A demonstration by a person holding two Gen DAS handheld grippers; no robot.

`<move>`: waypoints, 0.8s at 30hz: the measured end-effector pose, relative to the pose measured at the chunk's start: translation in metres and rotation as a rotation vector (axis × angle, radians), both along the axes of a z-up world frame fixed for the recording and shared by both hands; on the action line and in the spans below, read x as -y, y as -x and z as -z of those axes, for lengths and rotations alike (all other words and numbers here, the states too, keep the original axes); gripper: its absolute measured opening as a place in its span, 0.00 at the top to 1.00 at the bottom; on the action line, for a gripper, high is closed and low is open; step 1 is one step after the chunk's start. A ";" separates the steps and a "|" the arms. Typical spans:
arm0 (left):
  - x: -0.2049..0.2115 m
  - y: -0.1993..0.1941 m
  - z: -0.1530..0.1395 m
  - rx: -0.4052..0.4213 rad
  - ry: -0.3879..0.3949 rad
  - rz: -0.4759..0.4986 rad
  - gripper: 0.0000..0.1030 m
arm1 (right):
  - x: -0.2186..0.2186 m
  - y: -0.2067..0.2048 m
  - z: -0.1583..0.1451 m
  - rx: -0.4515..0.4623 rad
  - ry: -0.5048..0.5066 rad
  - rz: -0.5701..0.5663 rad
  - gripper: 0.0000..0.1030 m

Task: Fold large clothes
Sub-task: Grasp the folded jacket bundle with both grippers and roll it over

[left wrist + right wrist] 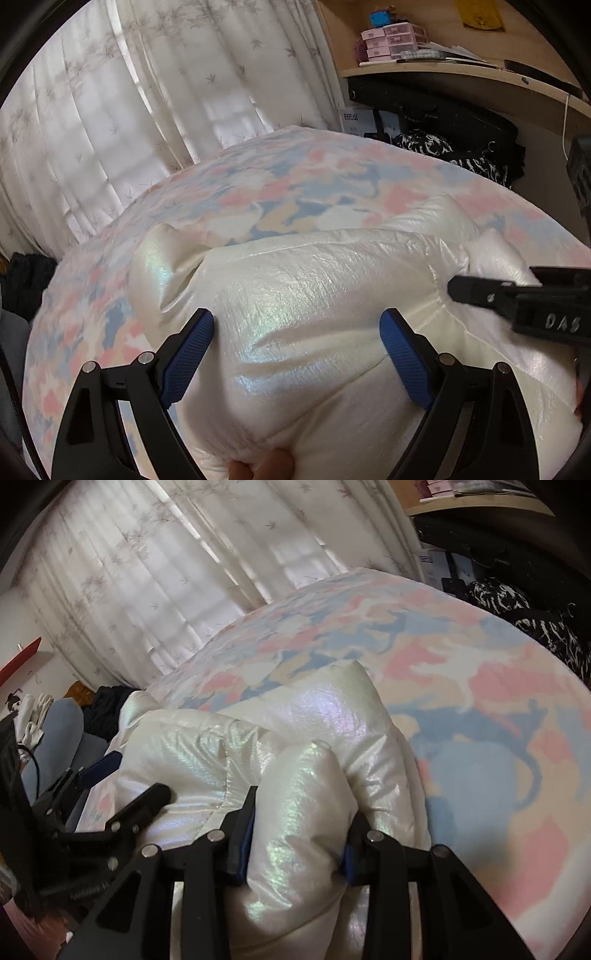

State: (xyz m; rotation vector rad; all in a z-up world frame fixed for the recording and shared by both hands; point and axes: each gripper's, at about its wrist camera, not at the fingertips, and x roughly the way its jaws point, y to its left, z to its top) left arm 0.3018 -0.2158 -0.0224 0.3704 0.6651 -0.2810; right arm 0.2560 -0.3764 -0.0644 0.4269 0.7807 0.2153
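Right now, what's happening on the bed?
A person is folding a puffy white jacket on the pastel-patterned bedspread. The right tool is squeezing a padded roll of the jacket between its pads. The left tool stands wide open over the jacket's middle, gripping nothing.

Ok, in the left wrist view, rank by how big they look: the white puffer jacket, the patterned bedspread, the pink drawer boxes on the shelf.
1. White puffer jacket and patterned bedspread: too close to rank; the jacket is nearest the camera and covers part of the bedspread.
2. Pink drawer boxes: clearly smallest, though far away.
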 end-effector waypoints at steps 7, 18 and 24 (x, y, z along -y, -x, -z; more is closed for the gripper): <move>-0.016 -0.027 0.016 -0.079 0.084 -0.038 0.03 | 0.005 -0.016 0.025 -0.001 -0.075 -0.008 0.64; -0.026 -0.043 0.041 -0.122 0.143 -0.030 0.01 | 0.010 -0.024 0.051 0.009 -0.176 -0.023 0.62; -0.031 -0.042 0.049 -0.113 0.166 -0.028 0.01 | 0.011 -0.023 0.057 0.014 -0.196 -0.025 0.62</move>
